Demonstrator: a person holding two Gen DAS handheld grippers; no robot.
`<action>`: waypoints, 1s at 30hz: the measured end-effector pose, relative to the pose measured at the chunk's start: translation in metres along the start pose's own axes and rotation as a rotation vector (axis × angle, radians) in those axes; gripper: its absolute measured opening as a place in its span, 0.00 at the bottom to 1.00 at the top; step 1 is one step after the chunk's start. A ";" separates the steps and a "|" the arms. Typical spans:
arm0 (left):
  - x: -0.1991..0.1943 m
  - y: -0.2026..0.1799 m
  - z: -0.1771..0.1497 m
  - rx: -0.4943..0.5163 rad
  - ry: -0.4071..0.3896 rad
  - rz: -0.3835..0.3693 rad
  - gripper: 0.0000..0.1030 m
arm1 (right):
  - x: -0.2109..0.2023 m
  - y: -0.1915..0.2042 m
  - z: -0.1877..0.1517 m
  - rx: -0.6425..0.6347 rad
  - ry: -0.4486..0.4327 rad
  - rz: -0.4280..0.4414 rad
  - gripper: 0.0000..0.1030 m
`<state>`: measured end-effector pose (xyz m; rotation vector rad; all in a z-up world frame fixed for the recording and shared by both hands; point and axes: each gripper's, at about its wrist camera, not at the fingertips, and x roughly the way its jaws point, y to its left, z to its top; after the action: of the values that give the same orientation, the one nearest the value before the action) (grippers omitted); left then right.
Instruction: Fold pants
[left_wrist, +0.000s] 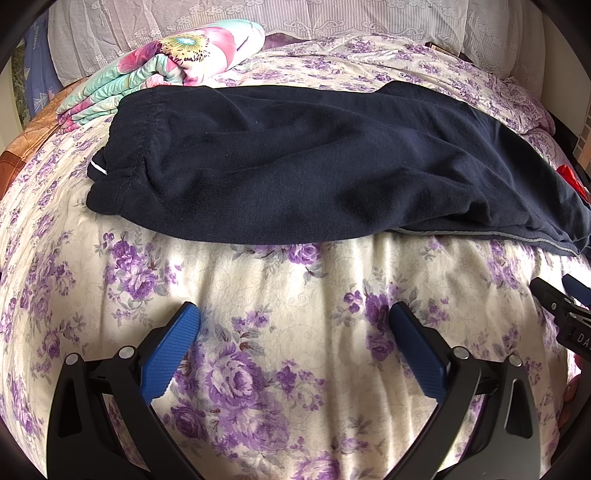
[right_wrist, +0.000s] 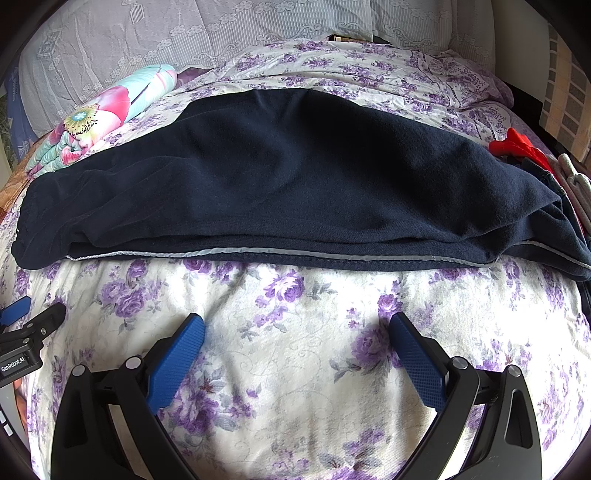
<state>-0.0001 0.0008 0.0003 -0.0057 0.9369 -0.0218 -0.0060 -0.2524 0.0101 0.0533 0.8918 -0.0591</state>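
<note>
Dark navy pants (left_wrist: 314, 162) lie across the bed, folded lengthwise, waistband at the left, legs running right. They also show in the right wrist view (right_wrist: 295, 184), with a grey piping stripe along the near edge. My left gripper (left_wrist: 293, 314) is open and empty, hovering over the bedspread just short of the pants' near edge. My right gripper (right_wrist: 297, 323) is open and empty, also short of the near edge. Each gripper shows at the other view's side edge.
The bed has a cream bedspread with purple roses (left_wrist: 280, 369). A folded floral blanket (left_wrist: 162, 70) lies at the back left. Lace-covered pillows (right_wrist: 184, 33) line the head. A red cloth (right_wrist: 517, 146) and other clothes lie at the right edge.
</note>
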 end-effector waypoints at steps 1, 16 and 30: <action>0.000 0.000 0.000 0.000 0.000 0.000 0.96 | 0.000 0.000 0.000 0.000 0.000 0.000 0.97; 0.000 0.000 0.000 0.000 0.000 0.000 0.96 | 0.000 0.000 0.000 0.000 0.000 0.000 0.97; -0.015 0.034 -0.005 -0.012 0.000 -0.131 0.96 | -0.022 -0.052 -0.008 0.148 -0.057 0.262 0.97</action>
<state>-0.0120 0.0353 0.0091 -0.0782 0.9359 -0.1375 -0.0295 -0.3034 0.0211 0.3046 0.8160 0.1177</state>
